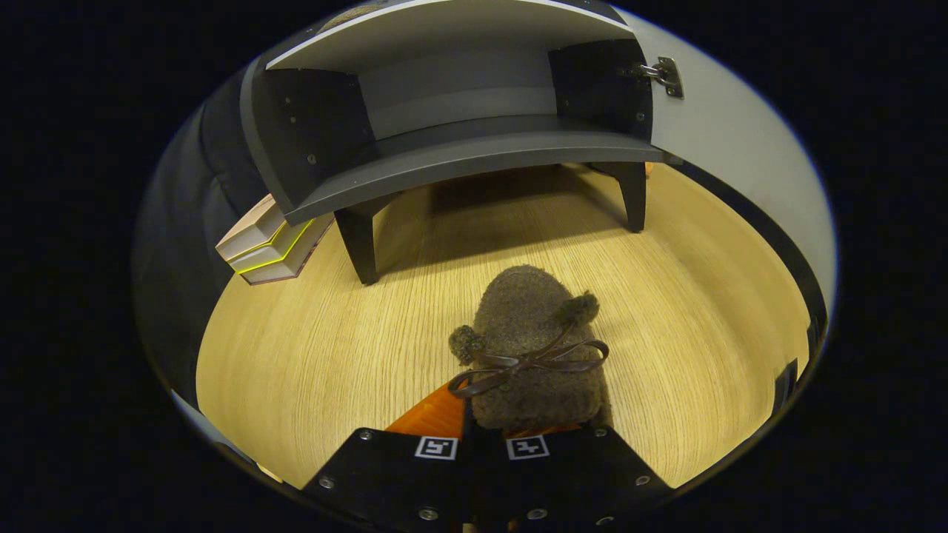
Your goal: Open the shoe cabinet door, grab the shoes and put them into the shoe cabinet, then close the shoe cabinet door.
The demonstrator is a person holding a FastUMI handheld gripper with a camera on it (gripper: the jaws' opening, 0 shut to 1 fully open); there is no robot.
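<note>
A brown fuzzy shoe with a thin ribbon bow and two small pompoms hangs just ahead of my fingers, toe pointing toward the cabinet. My gripper is shut on its heel end, the two fingers close together with the back of the shoe pinched between them. Beyond the shoe stands the dark grey shoe cabinet on short black legs. Its inside shelf is bare. The cabinet door is swung wide open to the right, pale on its inner face, with a metal hinge at its top.
The cabinet stands on a light wooden floor. A stack of three books lies against the cabinet's left leg. There is a low gap under the cabinet between its legs. Black cloth wall runs along the left.
</note>
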